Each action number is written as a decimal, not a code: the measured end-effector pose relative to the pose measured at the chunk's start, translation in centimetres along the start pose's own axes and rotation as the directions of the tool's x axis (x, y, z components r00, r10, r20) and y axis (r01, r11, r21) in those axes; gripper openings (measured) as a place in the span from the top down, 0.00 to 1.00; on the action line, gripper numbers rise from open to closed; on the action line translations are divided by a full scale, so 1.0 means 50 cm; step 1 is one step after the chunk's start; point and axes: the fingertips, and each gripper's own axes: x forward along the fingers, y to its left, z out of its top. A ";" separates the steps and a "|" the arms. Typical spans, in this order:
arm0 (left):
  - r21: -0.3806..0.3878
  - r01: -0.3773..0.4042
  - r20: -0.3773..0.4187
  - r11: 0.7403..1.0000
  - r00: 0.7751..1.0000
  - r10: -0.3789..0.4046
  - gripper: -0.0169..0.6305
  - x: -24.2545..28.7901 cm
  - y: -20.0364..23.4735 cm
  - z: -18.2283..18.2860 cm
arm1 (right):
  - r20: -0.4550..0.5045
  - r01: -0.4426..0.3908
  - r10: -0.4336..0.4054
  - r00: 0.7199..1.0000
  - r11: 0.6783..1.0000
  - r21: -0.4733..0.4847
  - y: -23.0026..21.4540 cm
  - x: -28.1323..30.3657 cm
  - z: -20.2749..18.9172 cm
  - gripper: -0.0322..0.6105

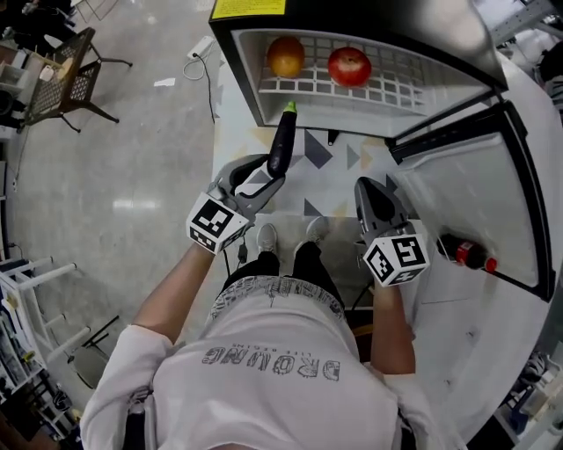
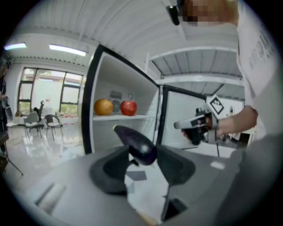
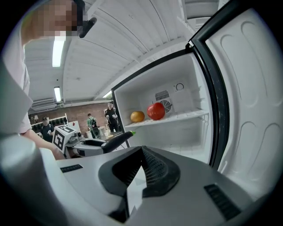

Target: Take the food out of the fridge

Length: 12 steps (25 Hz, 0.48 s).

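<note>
A grey polished floor [image 1: 132, 202] spreads around a small black fridge [image 1: 369, 18] with a white interior. A pale mat with grey triangles [image 1: 325, 167] lies in front of it, and a dark mesh chair [image 1: 66, 79] stands off to the left. The white fridge door [image 1: 475, 185] is swung open to the right, with a dark bottle with a red cap [image 1: 466, 253] lying in its rack. On the white wire shelf [image 1: 387, 83] inside sit a round orange fruit [image 1: 286, 56] and, just beside it, a red apple [image 1: 349, 66].

The left gripper [image 1: 274, 169] has its jaws spread wide and clamped on the thick end of a long dark purple eggplant [image 1: 281, 141]. The eggplant is held in the air in front of the open compartment, above the mat, with its green stem tip pointing toward the shelf. The left gripper view shows the eggplant [image 2: 137, 141] wedged between the two black jaws, tilted up and to the left.

The right gripper [image 1: 369, 189] hangs level beside it, nearer the door. Its jaws meet at their tips with nothing between them [image 3: 141, 150].
</note>
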 end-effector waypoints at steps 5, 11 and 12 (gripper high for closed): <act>0.012 0.020 0.042 1.000 0.999 -0.021 0.66 -0.036 -0.010 0.034 | 0.021 0.021 -0.021 1.000 1.000 -0.009 0.012 -0.013 0.010 0.95; 0.031 0.043 0.084 0.999 0.995 -0.045 0.67 -0.072 -0.027 0.073 | 0.044 0.029 -0.028 0.999 0.999 -0.028 0.035 -0.021 0.025 0.95; 0.033 0.045 0.091 0.998 0.995 -0.048 0.67 -0.077 -0.029 0.079 | 0.048 0.031 -0.029 0.998 0.999 -0.031 0.038 -0.023 0.028 0.95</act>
